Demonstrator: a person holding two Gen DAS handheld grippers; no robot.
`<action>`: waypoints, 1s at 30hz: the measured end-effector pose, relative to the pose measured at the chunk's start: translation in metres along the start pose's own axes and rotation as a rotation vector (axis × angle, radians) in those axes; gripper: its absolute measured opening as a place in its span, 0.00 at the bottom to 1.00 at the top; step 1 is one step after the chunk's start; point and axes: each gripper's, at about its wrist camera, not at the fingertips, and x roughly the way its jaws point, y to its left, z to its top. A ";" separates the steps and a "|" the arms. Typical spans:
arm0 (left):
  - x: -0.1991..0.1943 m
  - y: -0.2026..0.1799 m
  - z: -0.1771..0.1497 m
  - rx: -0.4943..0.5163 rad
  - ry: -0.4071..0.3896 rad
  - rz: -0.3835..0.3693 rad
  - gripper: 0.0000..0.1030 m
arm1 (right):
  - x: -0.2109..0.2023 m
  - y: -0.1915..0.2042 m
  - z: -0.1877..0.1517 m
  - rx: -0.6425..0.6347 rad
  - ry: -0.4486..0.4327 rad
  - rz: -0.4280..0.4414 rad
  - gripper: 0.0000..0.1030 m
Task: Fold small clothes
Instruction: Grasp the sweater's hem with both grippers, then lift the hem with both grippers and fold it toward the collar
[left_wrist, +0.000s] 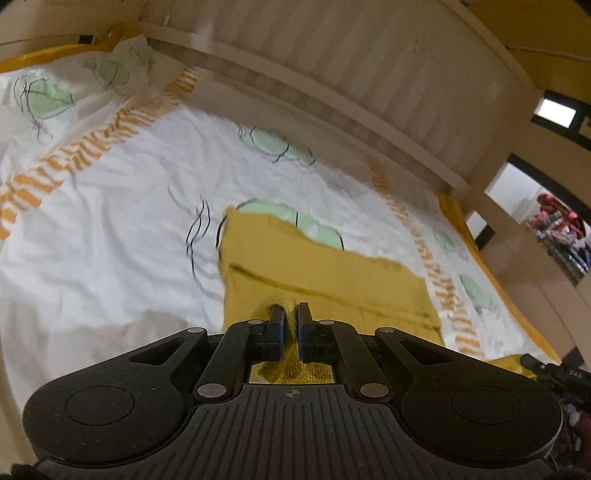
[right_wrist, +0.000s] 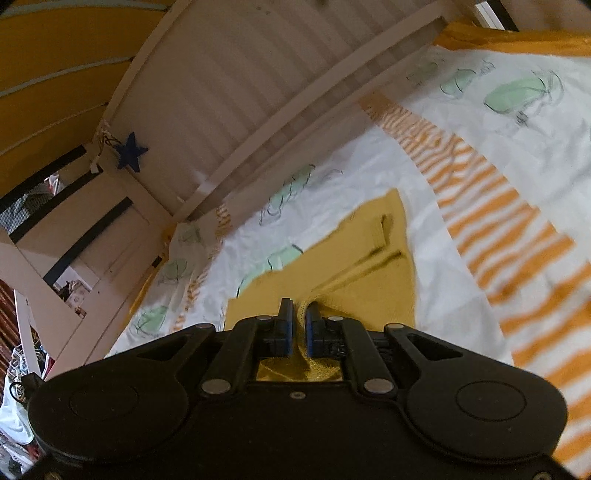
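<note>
- White cotton with green blotches and orange striped bands covers the bed (left_wrist: 110, 229), which fills both of my views; a pale slatted bed rail (left_wrist: 351, 66) runs along its far side.
- Mustard-yellow knit, the small garment (left_wrist: 332, 280) lies spread on the bed straight ahead of both grippers, its near edge lifted into them and the rest stretching away toward the rail. A ribbed seam or band crosses it from side to side in the left view, so I judge its long axis runs across my reach, from one hand to the other.
- My left gripper (left_wrist: 290, 314) is pinched almost closed on a bunched fold of the knit at the near edge; yellow cloth shows between the blue pads.
- My right gripper (right_wrist: 299, 314) is likewise nearly closed on the near edge of the same garment, knit showing between the pads.
- With each hand on its own part of that edge, neither is nearer; the coming fold, as I judge it, turns on carrying the near edge forward over the cloth ahead.
</note>
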 end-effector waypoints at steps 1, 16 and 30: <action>0.003 0.000 0.005 -0.003 -0.014 -0.004 0.05 | 0.005 0.000 0.005 -0.002 -0.005 0.002 0.13; 0.101 -0.004 0.076 -0.001 -0.063 0.048 0.05 | 0.113 -0.026 0.082 -0.005 -0.039 -0.057 0.13; 0.210 0.029 0.087 -0.066 0.046 0.197 0.05 | 0.213 -0.069 0.098 0.024 0.037 -0.204 0.11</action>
